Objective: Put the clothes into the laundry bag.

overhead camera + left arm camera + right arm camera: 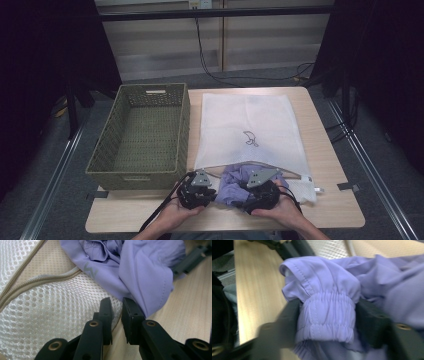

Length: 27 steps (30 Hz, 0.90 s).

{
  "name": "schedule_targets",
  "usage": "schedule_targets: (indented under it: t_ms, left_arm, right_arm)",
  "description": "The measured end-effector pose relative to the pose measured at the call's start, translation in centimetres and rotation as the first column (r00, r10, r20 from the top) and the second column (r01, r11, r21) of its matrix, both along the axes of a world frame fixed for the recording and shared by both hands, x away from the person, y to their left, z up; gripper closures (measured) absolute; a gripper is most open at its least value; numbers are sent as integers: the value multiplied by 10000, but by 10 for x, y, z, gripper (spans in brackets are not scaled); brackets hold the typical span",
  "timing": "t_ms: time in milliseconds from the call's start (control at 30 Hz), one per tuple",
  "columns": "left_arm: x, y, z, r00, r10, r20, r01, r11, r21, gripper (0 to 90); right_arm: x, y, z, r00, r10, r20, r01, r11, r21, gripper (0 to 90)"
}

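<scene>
A white mesh laundry bag (245, 120) lies flat on the wooden table (330, 200), its zipped mouth toward me. A bunched purple garment (234, 184) sits at that mouth, partly on the bag. My left gripper (204, 176) is at the mouth's left corner; in the left gripper view its jaws (117, 312) stand nearly together on the bag's mesh edge (50, 310), with the purple garment (140, 272) just beyond. My right gripper (252, 184) is on the garment's right side. In the right gripper view it (327, 315) grips an elastic cuff of the purple garment (382, 290) from both sides.
A green woven basket (100, 155) stands on the table's left half, beside the bag. The bag carries a small dark mark (251, 138) at its middle. Bare wood runs along the front edge and the right side. Cables trail across the floor behind the table.
</scene>
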<state>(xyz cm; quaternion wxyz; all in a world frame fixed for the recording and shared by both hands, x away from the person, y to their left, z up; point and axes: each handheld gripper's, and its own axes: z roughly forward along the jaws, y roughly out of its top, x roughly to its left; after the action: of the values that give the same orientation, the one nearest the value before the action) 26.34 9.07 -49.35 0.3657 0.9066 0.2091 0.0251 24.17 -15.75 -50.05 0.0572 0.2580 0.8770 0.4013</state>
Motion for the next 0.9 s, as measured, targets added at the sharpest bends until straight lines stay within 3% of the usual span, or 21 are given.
schedule_targets:
  t_ms: [100,133,167,267,467,500,633,900]
  left_arm:
    - [-1,0,0,10000,33,43,-33,10000,-7,787]
    - [-1,1,0,9998,-110,154,108,9998,162,787]
    - [-2,0,0,9999,-24,101,24,10000,68,787]
    - [-1,0,0,9998,-97,153,96,9999,102,787]
    - [0,1,1,9994,-260,220,254,9994,252,790]
    - [-1,0,0,9997,-156,200,155,9998,84,792]
    - [-1,0,0,9996,-139,235,138,9999,67,794]
    - [0,-1,2,9993,-297,237,288,9988,388,793]
  right_arm:
    - [7,-5,2,9986,-450,-259,451,9990,7,665]
    - [9,-6,2,9977,-555,-401,558,9984,67,701]
    - [10,-7,3,9972,-600,-441,602,9982,38,717]
    - [11,-6,5,9961,-711,-529,712,9975,1,731]
    - [16,-15,11,9909,-755,-1115,850,9929,832,765]
    - [16,-16,13,9905,-773,-1133,888,9911,996,779]
    - [18,-23,19,9901,-887,-1091,1034,9851,1376,792]
    - [28,-34,28,9864,-1340,-952,1490,9735,1733,795]
